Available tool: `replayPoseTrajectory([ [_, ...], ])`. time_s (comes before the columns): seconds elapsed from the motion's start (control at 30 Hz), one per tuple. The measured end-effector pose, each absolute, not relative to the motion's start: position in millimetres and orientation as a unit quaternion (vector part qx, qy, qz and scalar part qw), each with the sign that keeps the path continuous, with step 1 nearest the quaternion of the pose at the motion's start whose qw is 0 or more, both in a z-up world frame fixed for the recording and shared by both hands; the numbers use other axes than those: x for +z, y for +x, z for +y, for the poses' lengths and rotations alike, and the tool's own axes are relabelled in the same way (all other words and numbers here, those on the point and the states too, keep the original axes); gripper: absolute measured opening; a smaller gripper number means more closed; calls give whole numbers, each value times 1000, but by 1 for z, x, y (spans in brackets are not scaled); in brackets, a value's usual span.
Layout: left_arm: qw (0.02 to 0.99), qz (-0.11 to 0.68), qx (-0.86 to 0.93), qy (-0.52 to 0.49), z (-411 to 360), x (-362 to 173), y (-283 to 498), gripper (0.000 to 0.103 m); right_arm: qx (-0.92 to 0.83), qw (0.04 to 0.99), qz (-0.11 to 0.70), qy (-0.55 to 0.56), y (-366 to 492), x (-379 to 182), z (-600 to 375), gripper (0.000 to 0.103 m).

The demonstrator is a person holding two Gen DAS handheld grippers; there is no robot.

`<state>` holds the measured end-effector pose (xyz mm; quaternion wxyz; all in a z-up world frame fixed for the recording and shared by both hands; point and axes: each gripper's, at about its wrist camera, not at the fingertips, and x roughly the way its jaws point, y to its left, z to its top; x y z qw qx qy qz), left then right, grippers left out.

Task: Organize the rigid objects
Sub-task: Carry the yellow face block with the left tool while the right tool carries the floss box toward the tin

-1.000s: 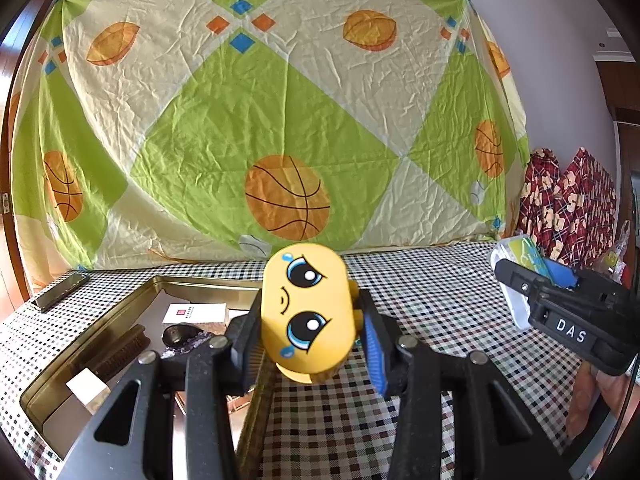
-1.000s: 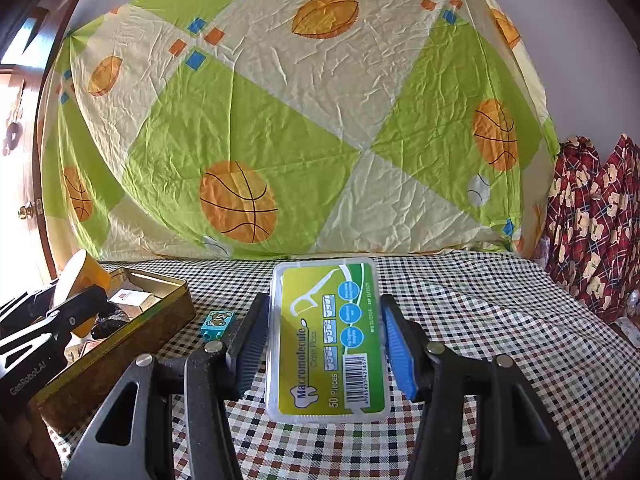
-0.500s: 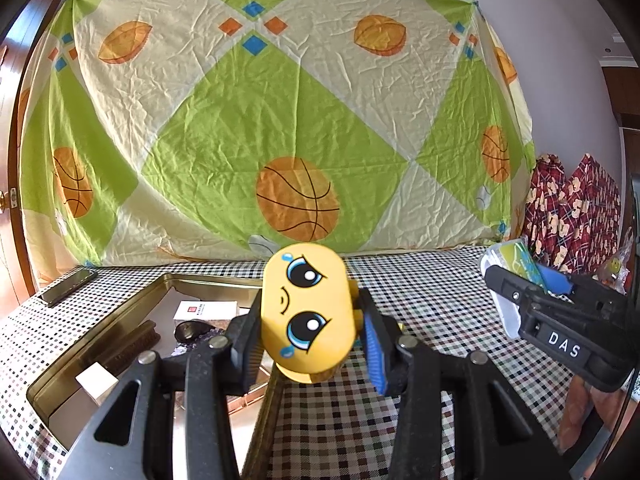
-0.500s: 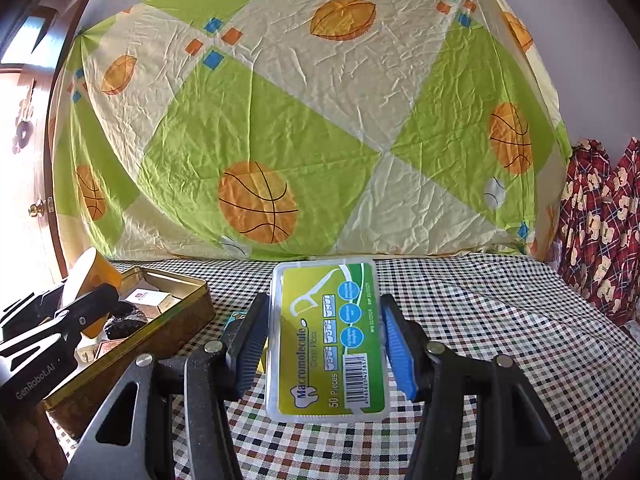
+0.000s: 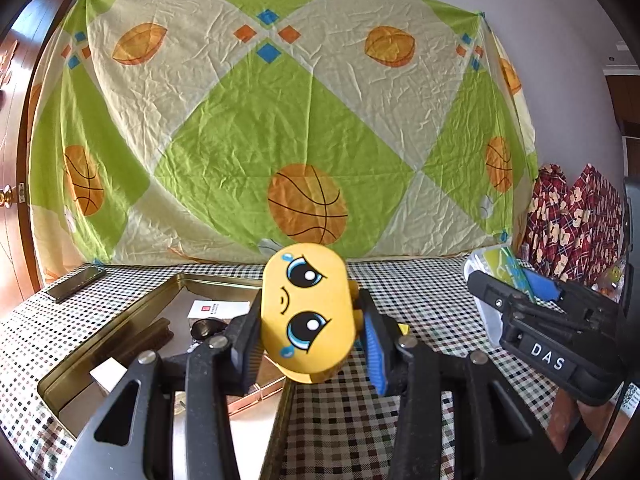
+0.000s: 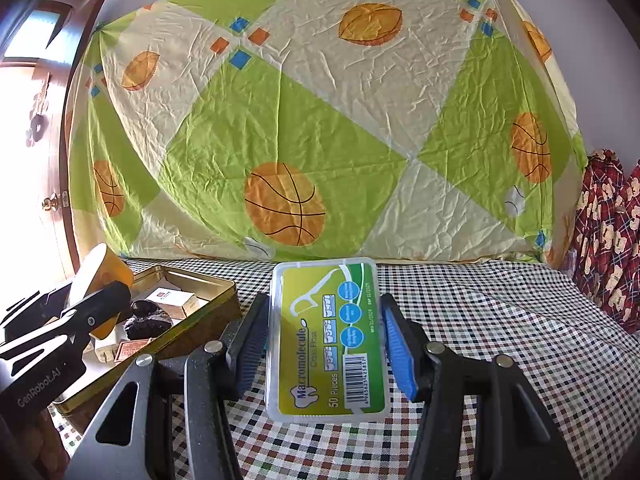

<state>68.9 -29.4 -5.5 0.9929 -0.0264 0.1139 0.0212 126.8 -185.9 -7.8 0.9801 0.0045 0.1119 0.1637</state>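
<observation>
Gold tin (image 5: 120, 332) – near end cut off behind left tool (image 5: 308, 344).

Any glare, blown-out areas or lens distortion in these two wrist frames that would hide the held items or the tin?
Left wrist view: strong fisheye bending and dark corner vignette, but the yellow face toy and gold tin are sharp and evenly lit. Right wrist view: the doorway at left is blown out to white; the floss pick box label stays readable, with no glare on it.
</observation>
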Motion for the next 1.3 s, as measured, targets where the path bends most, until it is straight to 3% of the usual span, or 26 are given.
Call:
replayPoseTrajectory([
  [1.3, 994, 97, 24, -53, 0, -5, 45, 42, 181, 981, 66, -13, 89, 0, -149, 57],
])
